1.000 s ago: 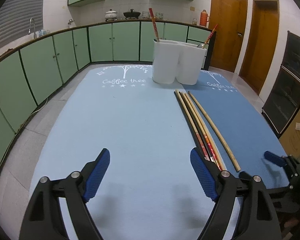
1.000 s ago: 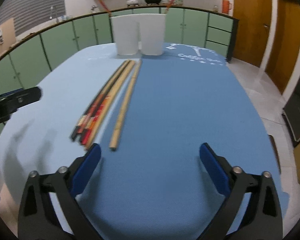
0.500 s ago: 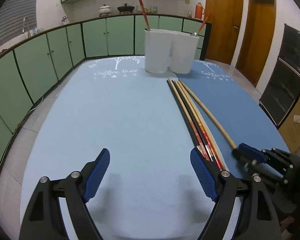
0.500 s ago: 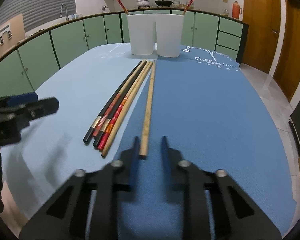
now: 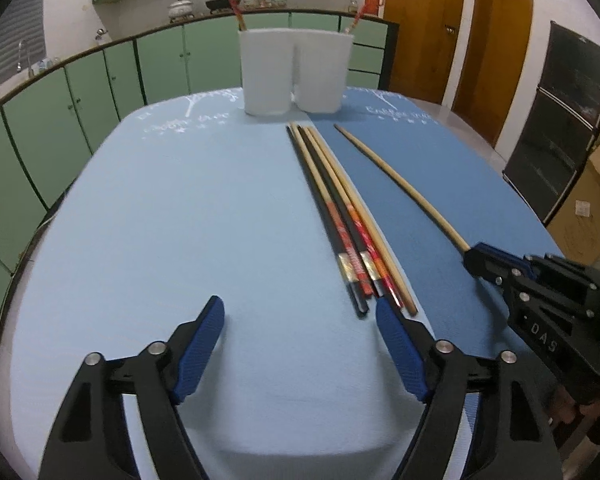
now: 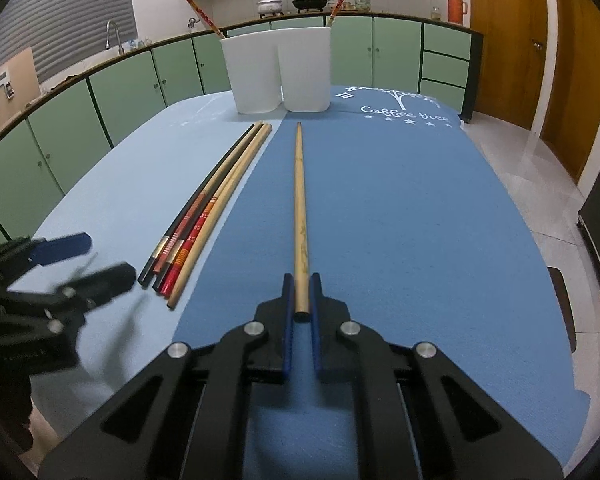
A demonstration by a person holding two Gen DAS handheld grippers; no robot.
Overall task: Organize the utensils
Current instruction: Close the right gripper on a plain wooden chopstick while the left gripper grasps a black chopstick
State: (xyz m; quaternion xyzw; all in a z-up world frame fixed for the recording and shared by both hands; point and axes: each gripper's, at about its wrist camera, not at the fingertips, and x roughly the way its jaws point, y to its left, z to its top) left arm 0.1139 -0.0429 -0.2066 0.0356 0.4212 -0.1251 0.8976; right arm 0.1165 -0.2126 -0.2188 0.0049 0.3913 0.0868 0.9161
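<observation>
**A:** So which step is this? In the right wrist view the right gripper (image 6: 300, 300) is clenched on the near end of the plain wooden chopstick (image 6: 299, 200), lower centre of the frame. Looks like the pick-up is done and the carry is next.

**B:** Agreed. The stick is pinched at its butt, and the tip is pointed straight at the white holder (image 6: 278, 72) in the upper centre. Whether it's lifted off the blue surface (image 6: 420, 220) can't be told.

**A:** What's needed next, probably?

**B:** The stick would have to be raised, tipped upright and dropped into one of the two cups. With such an end grip, sagging or swinging is a risk.

**A:** And the left gripper (image 5: 300, 344)?

**B:** Held low at the bottom of its own frame, jaws spread wide, nothing gripped. The bundled chopsticks (image 5: 340, 216) are just ahead of its right finger, untouched.
</observation>
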